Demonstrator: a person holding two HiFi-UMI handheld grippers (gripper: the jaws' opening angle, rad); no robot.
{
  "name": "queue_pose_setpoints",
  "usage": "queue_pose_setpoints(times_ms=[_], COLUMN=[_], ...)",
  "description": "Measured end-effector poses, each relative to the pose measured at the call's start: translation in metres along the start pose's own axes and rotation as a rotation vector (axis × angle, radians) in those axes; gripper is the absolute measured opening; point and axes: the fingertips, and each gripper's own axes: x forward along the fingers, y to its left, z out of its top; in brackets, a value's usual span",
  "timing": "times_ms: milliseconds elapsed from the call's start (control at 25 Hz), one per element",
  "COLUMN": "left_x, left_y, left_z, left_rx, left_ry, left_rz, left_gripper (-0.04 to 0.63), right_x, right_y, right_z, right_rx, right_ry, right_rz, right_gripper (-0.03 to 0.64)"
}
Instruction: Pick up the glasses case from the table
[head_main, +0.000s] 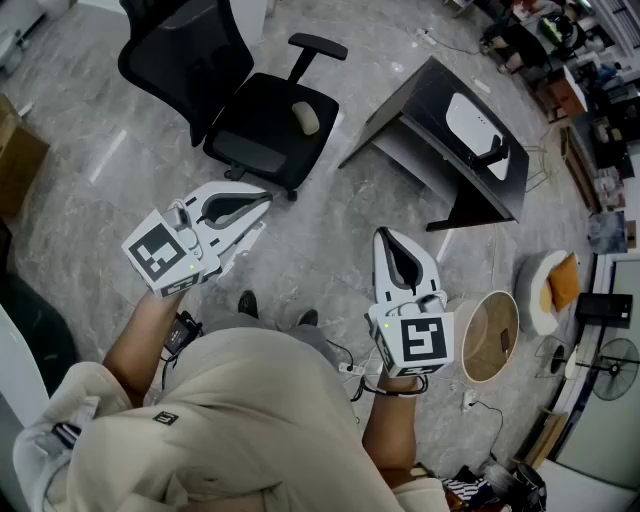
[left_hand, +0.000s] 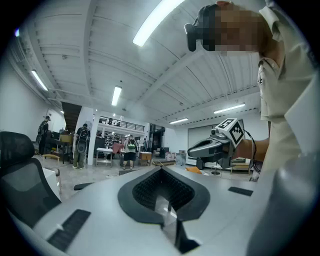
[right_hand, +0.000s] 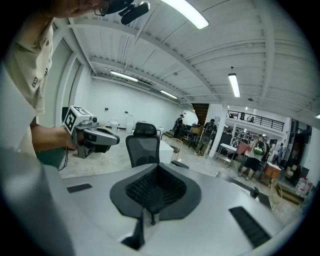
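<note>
A small dark table (head_main: 420, 115) stands on the floor at the upper right of the head view. On it lies a white oval thing (head_main: 468, 118), perhaps the glasses case, with a dark object (head_main: 490, 153) beside it. My left gripper (head_main: 262, 205) is held over the floor near the chair, far from the table, shut and holding nothing. My right gripper (head_main: 384, 238) points toward the table from well short of it, also shut and holding nothing. In the left gripper view the closed left gripper (left_hand: 162, 172) faces the room, and the right gripper (right_hand: 156, 170) does the same in its own view.
A black office chair (head_main: 250, 110) stands ahead of the left gripper. A round woven basket (head_main: 490, 335), a cushion (head_main: 555, 285) and a floor fan (head_main: 612, 368) sit at the right. A cardboard box (head_main: 15, 150) is at the far left. Several people (left_hand: 80, 145) stand far off.
</note>
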Motion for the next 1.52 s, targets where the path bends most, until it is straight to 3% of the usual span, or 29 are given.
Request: queue_pose_setpoints(times_ms=[520,680,960,1520], left_x=[0.005,0.011,0.049,0.136], left_y=[-0.008,-0.007,-0.011,0.003], left_z=[-0.005,-0.006,-0.026,-0.008], left_rx=[-0.01,-0.015,-0.025,-0.012], left_ry=[0.008,0.018,0.06,0.093], left_rz=[-0.026,-0.019,-0.004,0.196], left_gripper=[0.014,0.014,0.014,0.015], right_x=[-0.005,-0.002,0.01,0.069], right_y=[0.005,0.002,-0.029,-0.122], right_z=[-0.003,-0.003,-0.035,-0.04], right_rx=[0.022,0.037,0.097,0.086], right_ry=[0.005,-0.038,-0.056,-0.11], right_rz=[-0.006,0.027,0.068,0.289], right_gripper=[0.023,0.023,0.025,0.025])
